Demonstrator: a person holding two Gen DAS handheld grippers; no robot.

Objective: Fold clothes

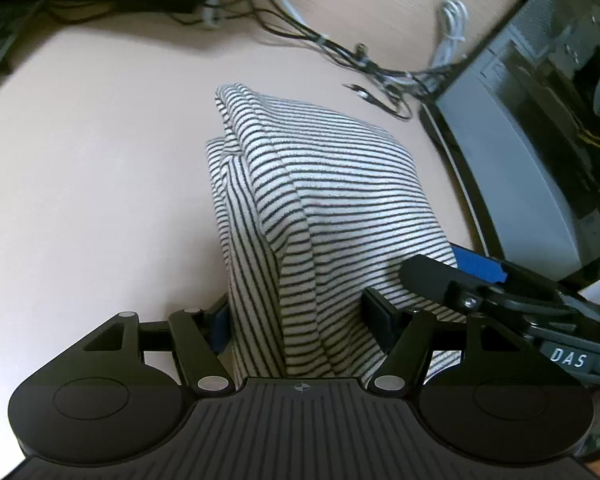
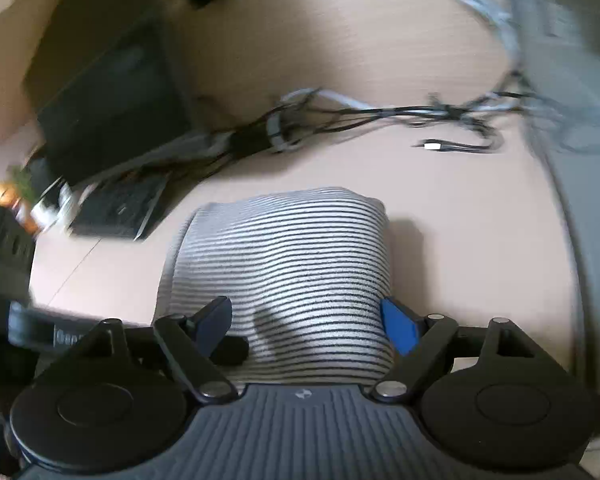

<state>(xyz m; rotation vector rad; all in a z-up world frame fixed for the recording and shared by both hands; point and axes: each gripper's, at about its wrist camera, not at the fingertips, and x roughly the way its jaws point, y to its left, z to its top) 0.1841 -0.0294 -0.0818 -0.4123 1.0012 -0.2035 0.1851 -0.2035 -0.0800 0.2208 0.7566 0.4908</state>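
A white garment with thin black stripes [image 1: 320, 200] lies folded in a thick bundle on the pale wooden table [image 1: 100, 180]. My left gripper [image 1: 300, 320] straddles its near end, fingers on both sides of the cloth, jaws closed on it. My right gripper shows at the right of that view [image 1: 452, 276], touching the bundle's right side. In the right wrist view the garment [image 2: 292, 264] sits between my right gripper's blue-padded fingers [image 2: 308, 324], which hold its near edge. The left gripper's black body [image 2: 12, 264] is at the left edge there.
A tangle of black and white cables [image 1: 340, 48] lies on the table behind the garment. A grey machine with a dark window [image 1: 540, 140] stands at the right. A dark box [image 2: 112, 104] and a keyboard [image 2: 120, 208] are at the far left.
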